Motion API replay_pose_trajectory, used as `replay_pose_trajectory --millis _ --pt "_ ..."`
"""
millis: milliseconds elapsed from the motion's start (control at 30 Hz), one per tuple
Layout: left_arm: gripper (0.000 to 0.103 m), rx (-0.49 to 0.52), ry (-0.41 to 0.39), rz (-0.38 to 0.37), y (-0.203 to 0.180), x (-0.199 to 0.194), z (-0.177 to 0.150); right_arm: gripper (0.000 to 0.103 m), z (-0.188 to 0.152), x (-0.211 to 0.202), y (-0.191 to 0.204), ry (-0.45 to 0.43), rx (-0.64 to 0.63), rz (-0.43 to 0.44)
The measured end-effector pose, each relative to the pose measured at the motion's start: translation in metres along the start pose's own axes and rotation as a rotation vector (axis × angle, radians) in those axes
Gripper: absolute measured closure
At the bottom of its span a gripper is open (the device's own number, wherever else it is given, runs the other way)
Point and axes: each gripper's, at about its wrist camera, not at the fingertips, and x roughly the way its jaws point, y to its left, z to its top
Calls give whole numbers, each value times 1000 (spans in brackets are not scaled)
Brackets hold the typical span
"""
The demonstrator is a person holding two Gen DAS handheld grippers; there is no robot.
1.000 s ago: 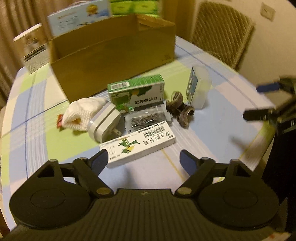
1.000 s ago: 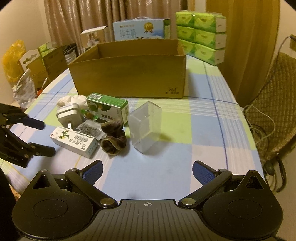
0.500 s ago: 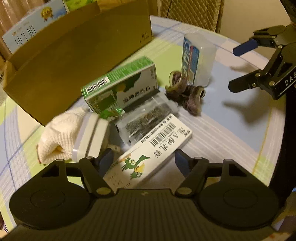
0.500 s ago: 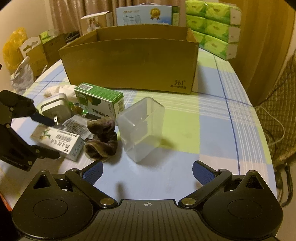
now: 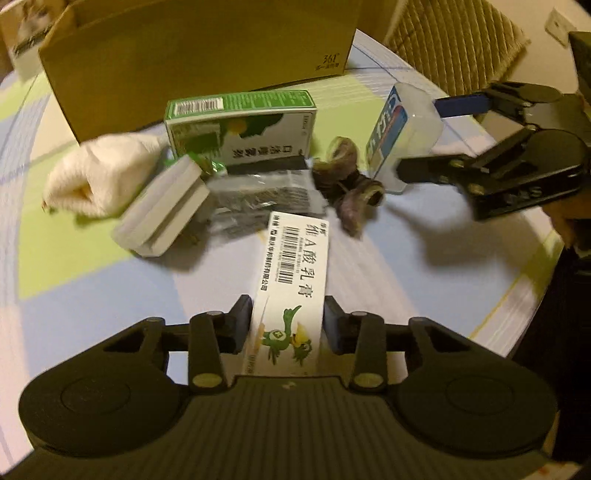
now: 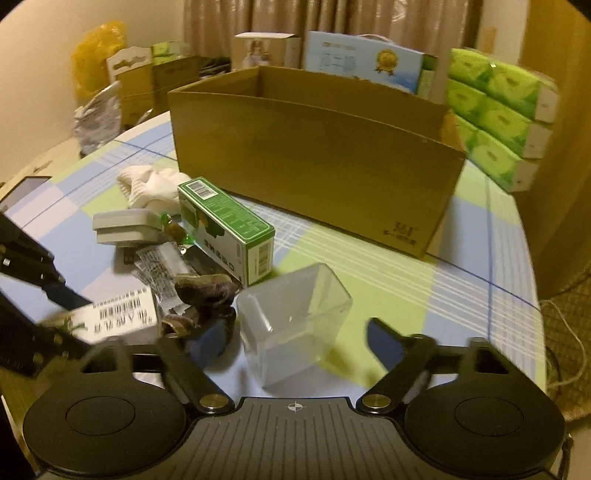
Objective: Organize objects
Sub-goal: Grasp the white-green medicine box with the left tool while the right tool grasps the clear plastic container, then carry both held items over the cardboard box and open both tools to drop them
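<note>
I'm working toward the cardboard box (image 6: pixel 314 158) standing at the surface's (image 5: pixel 92 306) far edge. My right claw (image 6: pixel 295 341) is closing around the clear plastic tub (image 6: pixel 293 325), mid-surface; pads aren't touching it yet. Prob. light, thin-walled, slippery w/ some flex, so I'm taking it across its flat sides. My left claw (image 5: pixel 288 323) is closing on the white ointment carton (image 5: pixel 291 291) near the front edge, pads at both long sides. Light, crushable cardboard: gentle squeeze.

Beige curtains (image 6: pixel 221 22) hang behind the round table (image 6: pixel 480 258) with its blue-and-green checked cloth; a woven chair back (image 5: pixel 454 40) stands beside a cream wall (image 5: pixel 546 55); warm, dim light.
</note>
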Motion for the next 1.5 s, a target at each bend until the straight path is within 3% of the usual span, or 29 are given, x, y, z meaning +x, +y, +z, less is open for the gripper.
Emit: replay_pose_trajectory --millis 233,333,500,1000,1500 --pt "68 -34 -27 5 -15 2 -15 45 -3 -17 8 14 60 -39" --pt "68 -32 -43 32 -21 3 -19 45 -9 -25 13 74 139 -103" --pt "67 -18 -55 68 -29 4 -21 45 -17 -32 29 129 128 -107" --pt "67 -42 -81 61 -26 3 -24 43 -29 -9 27 64 49 -3" --pt "70 -15 -70 72 -30 6 -20 45 -26 -31 25 29 129 -64"
